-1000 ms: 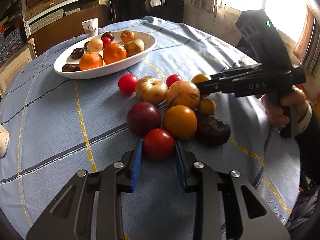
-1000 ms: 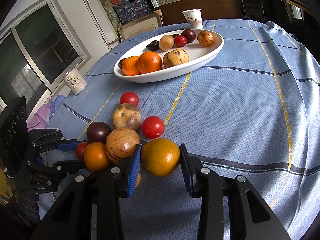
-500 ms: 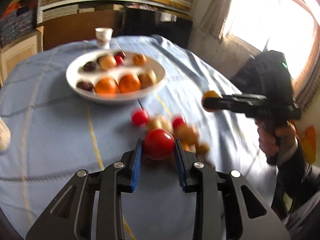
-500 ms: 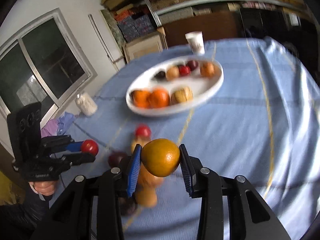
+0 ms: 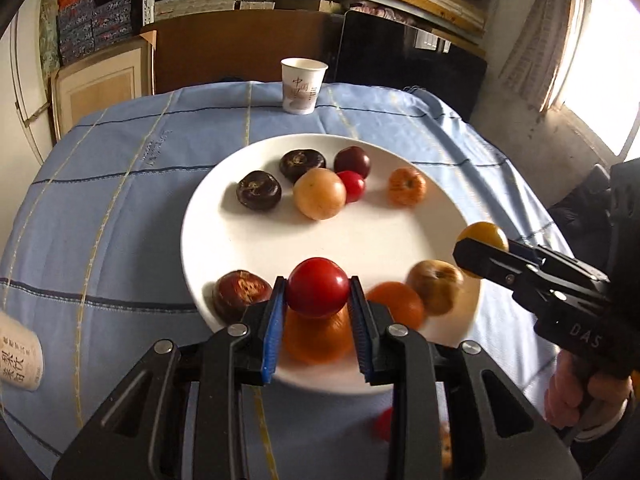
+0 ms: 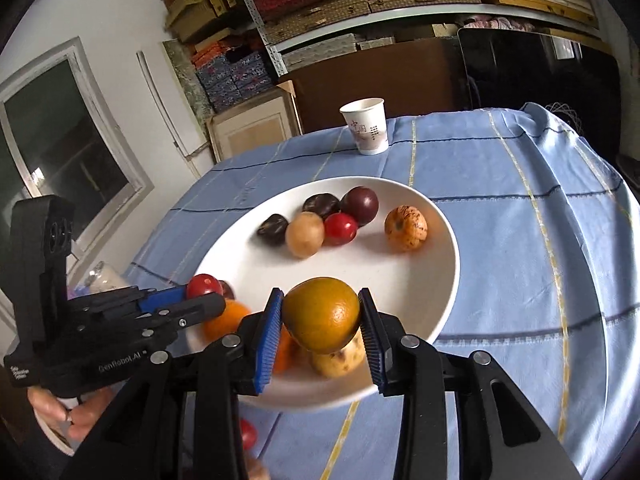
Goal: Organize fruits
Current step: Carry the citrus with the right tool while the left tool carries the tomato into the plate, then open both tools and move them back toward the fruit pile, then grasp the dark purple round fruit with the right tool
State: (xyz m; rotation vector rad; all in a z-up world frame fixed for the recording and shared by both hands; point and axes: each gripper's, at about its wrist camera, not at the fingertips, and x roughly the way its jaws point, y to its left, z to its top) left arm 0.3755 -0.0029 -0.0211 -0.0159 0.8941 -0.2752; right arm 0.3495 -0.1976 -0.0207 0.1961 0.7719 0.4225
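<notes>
Both claws have lifted their fruit off the blue cloth and carried it over to the white oval plate, which a second ago lay far off at the upper left of the left wrist view and now fills the middle of both views. At the lower centre of the left view, the left claw is clamped on a round glossy red tomato, its blue ribbed pads pressing both sides, held above the near rim of the plate. Lower centre in the right view, the right claw grips a round yellow-orange citrus fruit in the same way, also over the near part of the plate.

On the plate, toward its far side, lie two dark brown flattish fruits, a pale tan round fruit, a small red tomato, a dark purple plum and a small ridged orange fruit. Nearer, blurred behind the claws, sit two oranges, a brownish apple-like fruit and a reddish-brown flattish one.

Around it, the desk wears a blue cloth with yellow and dark stripes. A white paper cup stands beyond the plate at top centre.
</notes>
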